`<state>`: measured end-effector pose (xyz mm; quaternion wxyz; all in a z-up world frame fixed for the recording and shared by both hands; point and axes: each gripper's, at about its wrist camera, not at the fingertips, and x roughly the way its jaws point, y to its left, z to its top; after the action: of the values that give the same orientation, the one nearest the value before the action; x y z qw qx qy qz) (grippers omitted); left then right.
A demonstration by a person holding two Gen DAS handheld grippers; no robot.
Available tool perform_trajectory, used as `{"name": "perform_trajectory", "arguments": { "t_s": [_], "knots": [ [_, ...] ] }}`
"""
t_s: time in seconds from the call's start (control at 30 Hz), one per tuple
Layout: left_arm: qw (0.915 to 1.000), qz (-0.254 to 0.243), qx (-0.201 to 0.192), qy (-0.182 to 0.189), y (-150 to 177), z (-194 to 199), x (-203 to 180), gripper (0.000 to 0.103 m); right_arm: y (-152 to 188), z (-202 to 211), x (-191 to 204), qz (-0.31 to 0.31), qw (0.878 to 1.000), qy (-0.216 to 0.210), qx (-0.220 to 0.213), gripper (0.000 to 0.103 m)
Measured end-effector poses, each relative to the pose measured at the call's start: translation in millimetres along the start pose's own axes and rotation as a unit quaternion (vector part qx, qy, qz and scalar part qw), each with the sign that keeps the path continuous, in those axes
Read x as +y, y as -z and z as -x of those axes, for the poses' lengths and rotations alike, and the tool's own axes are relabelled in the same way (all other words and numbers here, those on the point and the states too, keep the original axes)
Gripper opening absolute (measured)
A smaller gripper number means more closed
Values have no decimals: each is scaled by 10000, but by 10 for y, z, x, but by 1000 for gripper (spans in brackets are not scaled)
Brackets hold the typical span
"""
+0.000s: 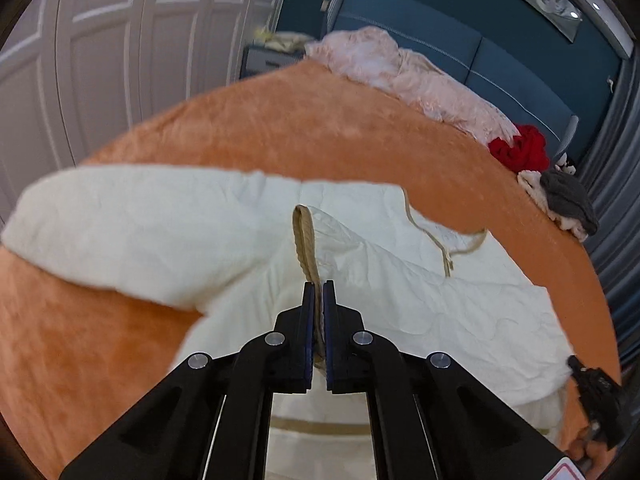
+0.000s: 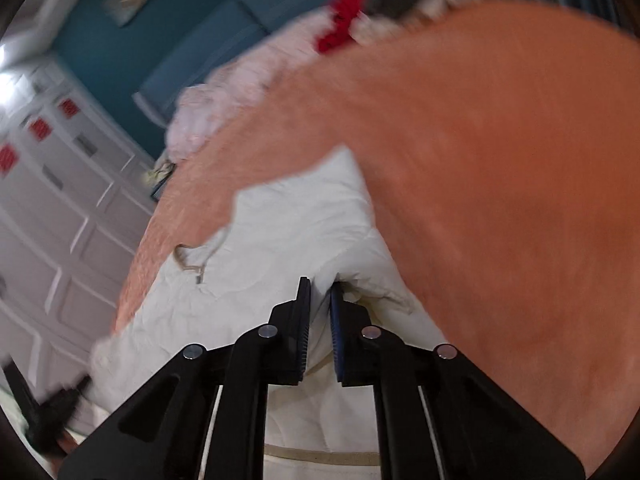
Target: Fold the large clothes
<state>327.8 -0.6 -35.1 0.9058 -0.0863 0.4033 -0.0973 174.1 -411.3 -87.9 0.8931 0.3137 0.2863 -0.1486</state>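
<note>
— Cream quilted fabric: that is the large garment [image 1: 400, 304], spread across the orange bedspread [image 1: 280, 132], one sleeve reaching out toward the white wardrobe doors [image 1: 100, 40].

— And the left gripper [image 1: 319, 286]?

— Its jaws are pinched tight on the garment's tan ribbed trim [image 1: 304, 240], which stands up between the pads in a loop.

— The right gripper [image 2: 320, 286]?

— Closed on a bunched fold of the same cream cloth [image 2: 280, 240], with fabric filling the narrow gap between the pads. That view is blurred.

— Anything else on the bed?

— Near the blue headboard [image 1: 460, 52] lie a pale pink blanket [image 1: 420, 76], a red garment [image 1: 520, 148] and a grey one [image 1: 568, 196] just beside it.
</note>
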Motion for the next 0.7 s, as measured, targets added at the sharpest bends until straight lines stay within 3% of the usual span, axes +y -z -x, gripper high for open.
{"name": "perform_trajectory", "arguments": {
  "t_s": [0.07,0.13,0.23,0.37,0.43,0.5,0.6,0.7],
  "knots": [
    [9997,-81,146,-155,106,-100,55,2,75,-84,62,363,9989,277,83,9],
    [9979,-157,520,-358,356,-344,108,2,205,-301,-44,409,9964,611,428,9],
    [9948,-285,798,-558,687,-592,150,3,296,-405,-174,314,9957,668,561,9],
    [9960,-378,465,-665,866,-659,160,8,296,-460,-106,544,9928,869,625,14],
    [9953,-474,386,-751,894,-670,141,8,305,-427,-55,662,9901,1100,570,27],
    [9950,-509,341,-784,905,-661,132,9,391,-195,43,819,9846,1528,212,33],
    [9952,-510,276,-782,938,-647,132,10,488,135,343,992,9860,1307,-285,33],
    [9948,-542,241,-828,895,-638,68,10,590,78,842,1411,9877,675,17,33]
  ]
}}
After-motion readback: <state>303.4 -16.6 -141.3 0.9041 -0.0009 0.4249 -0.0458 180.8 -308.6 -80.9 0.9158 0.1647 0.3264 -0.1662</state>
